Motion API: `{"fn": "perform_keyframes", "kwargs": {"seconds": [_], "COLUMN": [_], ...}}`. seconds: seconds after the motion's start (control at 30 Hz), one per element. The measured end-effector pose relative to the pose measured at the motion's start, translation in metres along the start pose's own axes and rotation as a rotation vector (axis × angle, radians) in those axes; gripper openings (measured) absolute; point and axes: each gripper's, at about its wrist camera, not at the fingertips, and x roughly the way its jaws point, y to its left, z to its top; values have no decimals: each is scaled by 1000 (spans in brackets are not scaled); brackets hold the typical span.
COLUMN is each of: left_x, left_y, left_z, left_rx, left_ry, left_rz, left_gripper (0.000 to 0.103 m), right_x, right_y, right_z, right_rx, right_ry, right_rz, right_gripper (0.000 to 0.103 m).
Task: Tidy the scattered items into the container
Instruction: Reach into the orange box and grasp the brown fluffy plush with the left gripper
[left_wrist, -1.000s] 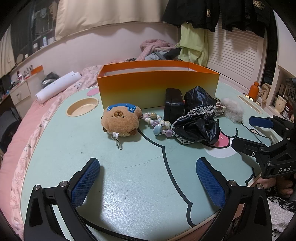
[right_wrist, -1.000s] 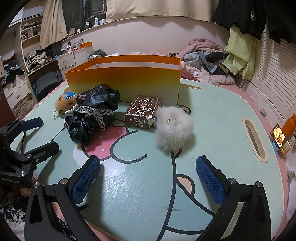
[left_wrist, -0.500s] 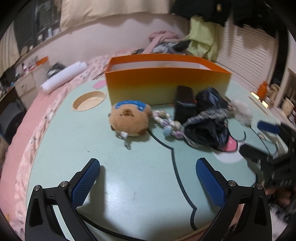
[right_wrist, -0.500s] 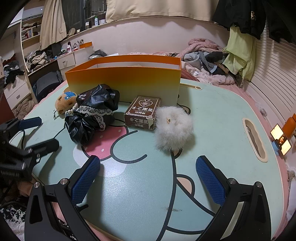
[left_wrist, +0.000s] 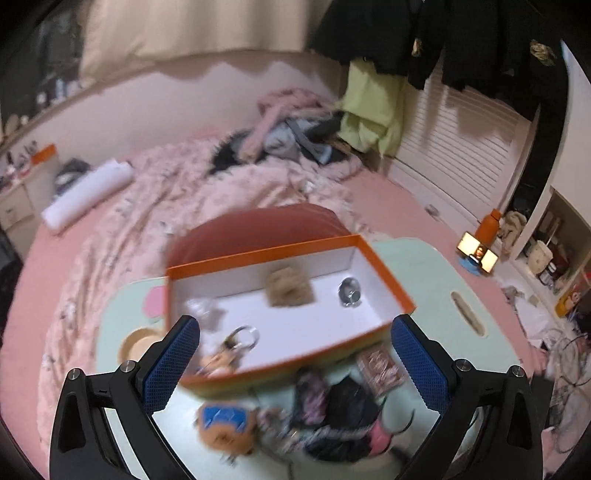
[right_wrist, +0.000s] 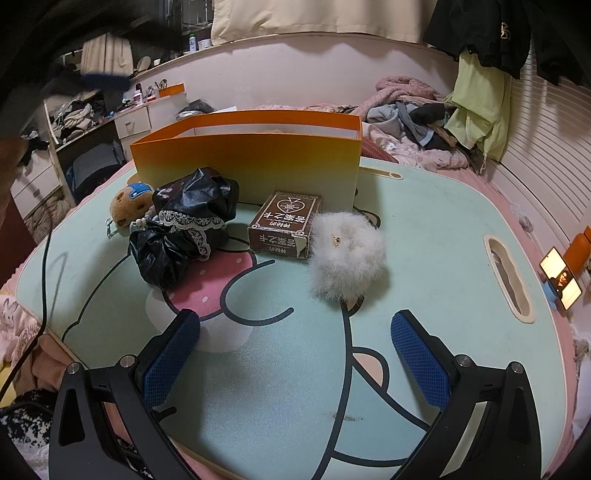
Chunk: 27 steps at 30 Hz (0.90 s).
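Box (left_wrist: 280, 295) on table (right_wrist: 424, 236), open top at 12 o'clock between wide-open, empty left tongs (left_wrist: 295, 363), pompom (right_wrist: 345, 256), card pack (right_wrist: 286, 225) and black pouch (right_wrist: 184, 225) at 12 o'clock beyond wide-open, empty right tongs (right_wrist: 295, 360)

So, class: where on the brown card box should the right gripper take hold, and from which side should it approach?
Grip the brown card box across its two long sides, coming down from above. It lies flat on the table, short end toward the right gripper, whose jaws are open and empty. The white fur pom-pom crowds its right edge, so grip toward the far half.
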Motion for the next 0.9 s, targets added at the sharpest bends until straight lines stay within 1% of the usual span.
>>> {"fn": "perform_keyframes", "kwargs": {"seconds": [0.07,0.13,0.17,0.2,0.23,0.27,0.37,0.47,0.53,0.6,0.63,0.67,0.7,0.73,0.77,0.8,0.9], "left_x": [22,44,56,69,83,92,120,140,153,166,170,170,170,169,165,156,122], "left_y": [-3,-2,-2,0,1,1,1,4,6,8,9,9,9,9,11,12,13], "left_z": [14,24,28,32,35,35,34,30,28,25,23,24,24,24,24,25,31], "left_rx": [-20,-47,-65,-82,-100,-106,-122,-151,-178,-196,-207,-201,-193,-193,-205,-215,-203], "left_ry": [57,101,128,161,196,215,267,314,353,388,396,375,376,381,375,351,263], "left_rz": [-18,-23,-7,8,7,2,40,57,36,37,48,58,58,41,-6,-39,-64], "left_gripper": [102,86,73,68,68,68,68,68,68,67,66,55,41,40,40,40,40], "right_x": [0,0,0,0,0,0,1,1,1,1,1,1,1,1,1,1,1], "right_y": [0,0,-1,-1,-1,-2,-2,-2,-2,-2,-2,-2,-2,-2,-2,-2,-2], "right_z": [0,0,1,2,2,3,3,4,3,3,3,4,3,3,4,3,3], "right_rx": [0,0,0,0,0,-1,-1,-1,-1,0,0,-1,0,-1,0,0,-1], "right_ry": [0,-1,-2,-3,-3,-4,-6,-8,-9,-9,-9,-9,-9,-10,-10,-11,-11], "right_rz": [0,1,2,3,3,3,5,6,6,6,6,6,6,6,7,7,6], "right_gripper": [103,103,103,103,103,103,103,103,103,103,103,103,103,103,103,103,103]}}
